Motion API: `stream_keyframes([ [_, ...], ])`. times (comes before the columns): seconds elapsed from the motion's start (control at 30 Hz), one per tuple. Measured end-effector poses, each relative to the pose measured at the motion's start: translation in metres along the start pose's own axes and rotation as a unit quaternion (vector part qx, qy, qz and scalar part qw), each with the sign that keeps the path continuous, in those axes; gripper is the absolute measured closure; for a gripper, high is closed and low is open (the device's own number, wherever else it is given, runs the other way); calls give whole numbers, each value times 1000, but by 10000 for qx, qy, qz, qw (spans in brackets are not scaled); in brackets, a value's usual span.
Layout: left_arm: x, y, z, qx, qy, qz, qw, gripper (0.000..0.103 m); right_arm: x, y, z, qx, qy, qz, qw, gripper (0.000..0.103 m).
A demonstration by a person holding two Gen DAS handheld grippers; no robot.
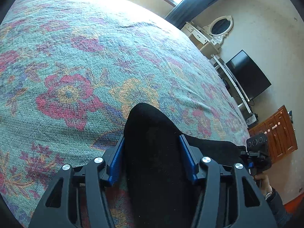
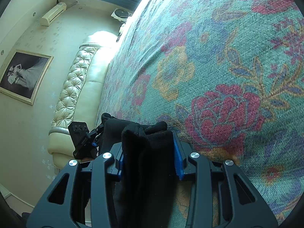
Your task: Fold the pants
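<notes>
Black fabric is pretty much what both cameras are staring at. The pants (image 1: 152, 152) are bunched up between the blue pads (image 1: 116, 163) of the left gripper (image 1: 152, 142), and the cloth fills the whole gap from pad to pad, so that one is pinching the pants. A rounded hump of the fabric pokes out past the fingertips, over the floral bedspread (image 1: 76, 66).

Same story from the right wrist: the right gripper (image 2: 150, 142) has a thick fold of the pants (image 2: 144, 152) squeezed between its blue pads (image 2: 179, 159), with the cloth pressed against both sides. So both sets of fingers are clamped on the pants, about halfway closed since the wad of cloth is thick.

From the left view you can see the pants stretching off to the right, towards the other gripper (image 1: 258, 152), with a hand (image 1: 264, 182) and a dark sleeve under it. From the right view the black cloth runs off to the left, towards the left gripper (image 2: 83, 142). So the garment hangs between the two tools, near the edge of the bed.

The bedspread is teal with big red, orange and blue flowers and covers nearly everything in view. Around the bed: a cream tufted headboard (image 2: 76, 87), a framed picture (image 2: 22, 76) on the wall, a dark TV screen (image 1: 247, 76), a white oval mirror (image 1: 221, 26) and a wooden cabinet (image 1: 277, 131).
</notes>
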State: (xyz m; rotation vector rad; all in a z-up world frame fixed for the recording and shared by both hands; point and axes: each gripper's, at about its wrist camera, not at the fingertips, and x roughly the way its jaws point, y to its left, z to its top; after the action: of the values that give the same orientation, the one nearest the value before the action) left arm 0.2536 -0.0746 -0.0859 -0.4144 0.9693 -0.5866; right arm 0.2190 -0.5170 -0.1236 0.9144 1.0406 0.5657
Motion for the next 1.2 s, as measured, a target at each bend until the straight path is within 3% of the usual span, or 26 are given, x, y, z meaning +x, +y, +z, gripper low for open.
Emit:
stream_keyframes([
  [0.23, -4, -16, -4, 403, -175, 351, 9984, 69, 2, 11, -4, -52, -90, -59, 9999, 64],
  [0.43, -10, -21, -5, 558, -309, 574, 9963, 70, 7, 19, -5, -99, -189, -60, 9998, 64],
  [0.8, -15, -7, 0, 331, -363, 625, 9968, 71, 30, 34, 16, -166, -213, -82, 9996, 65],
  [1.2, -22, 20, 33, 88, -517, 841, 9951, 71, 73, 47, 57, -141, -150, 103, 9997, 65],
])
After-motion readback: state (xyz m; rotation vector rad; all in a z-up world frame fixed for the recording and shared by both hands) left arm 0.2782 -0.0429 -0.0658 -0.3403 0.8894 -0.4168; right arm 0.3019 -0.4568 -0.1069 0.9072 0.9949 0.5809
